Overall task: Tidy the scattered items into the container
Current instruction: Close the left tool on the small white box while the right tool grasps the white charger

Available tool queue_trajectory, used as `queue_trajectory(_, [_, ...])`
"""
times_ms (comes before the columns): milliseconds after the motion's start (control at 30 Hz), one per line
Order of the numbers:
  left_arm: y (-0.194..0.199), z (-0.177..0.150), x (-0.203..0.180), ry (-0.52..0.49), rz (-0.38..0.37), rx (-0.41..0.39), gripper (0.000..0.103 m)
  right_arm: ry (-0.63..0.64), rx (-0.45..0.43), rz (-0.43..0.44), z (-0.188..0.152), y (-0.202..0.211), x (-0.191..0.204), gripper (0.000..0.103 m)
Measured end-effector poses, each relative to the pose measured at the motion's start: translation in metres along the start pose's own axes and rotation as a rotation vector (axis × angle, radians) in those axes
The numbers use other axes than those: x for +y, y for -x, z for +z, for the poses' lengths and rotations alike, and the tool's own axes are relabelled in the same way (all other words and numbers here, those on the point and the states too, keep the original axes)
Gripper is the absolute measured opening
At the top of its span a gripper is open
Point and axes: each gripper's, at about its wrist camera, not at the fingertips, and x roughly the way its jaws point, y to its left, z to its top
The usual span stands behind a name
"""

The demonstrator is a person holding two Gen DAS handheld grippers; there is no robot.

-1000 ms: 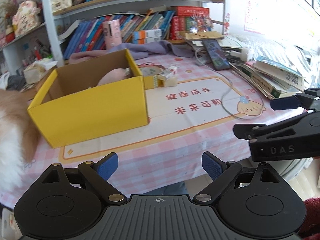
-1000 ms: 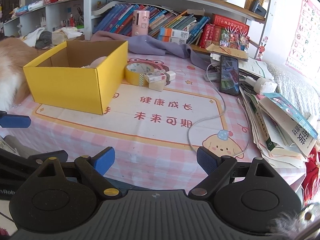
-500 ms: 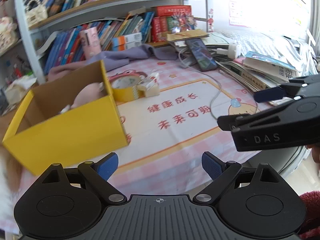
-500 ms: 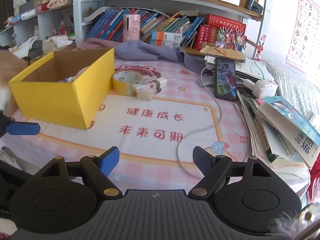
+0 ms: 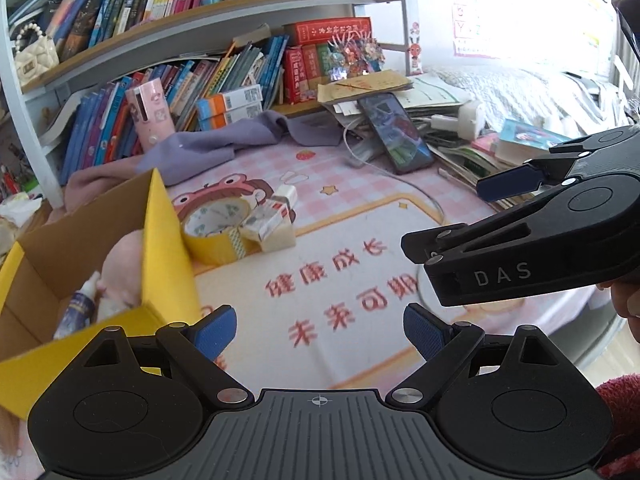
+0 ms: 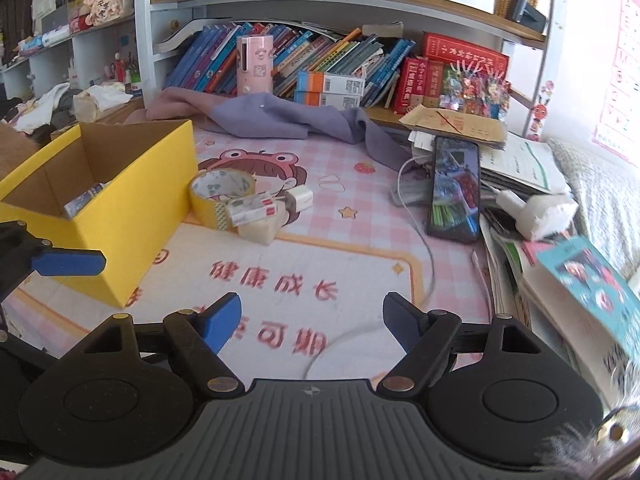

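Jaws of left gripper (image 5: 319,326) gape empty; right gripper (image 6: 312,322) jaws, just narrowing, hold nothing.

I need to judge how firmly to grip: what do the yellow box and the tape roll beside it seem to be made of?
The yellow box looks like cardboard: matte yellow outside, bare brown inside, with thin folded walls. The tape roll appears to be glossy, translucent yellowish plastic tape wound on a ring core, probably card, though the core is hard to make out.
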Motion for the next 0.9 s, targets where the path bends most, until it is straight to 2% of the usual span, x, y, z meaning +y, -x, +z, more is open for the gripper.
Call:
queue_trajectory(400, [-0.056, 0.045, -0.001, 0.115, 0.146, 0.041, 0.091, 0.017, 0.014, 0.143, 0.048, -0.066, -0.049, 0.075])
queue_trajectory(500, [-0.072, 0.055, 0.002, 0.194, 0.178, 0.054, 0.091, 0.017, 0.021, 0.175, 0.060, -0.085, -0.056, 0.074])
queue_trajectory(633, [-0.094, 0.067, 0.006, 0.337, 0.212, 0.058, 0.091, 0.037, 0.020, 0.190, 0.078, -0.109, -0.063, 0.062])
queue_trajectory(700, [-0.103, 0.072, 0.009, 0.403, 0.229, 0.059, 0.091, 0.051, 0.014, 0.191, 0.086, -0.121, -0.066, 0.061])
queue_trajectory(900, [-0.128, 0.080, 0.015, 0.511, 0.361, 0.058, 0.091, 0.088, 0.023, 0.229, 0.105, -0.154, -0.069, 0.058])
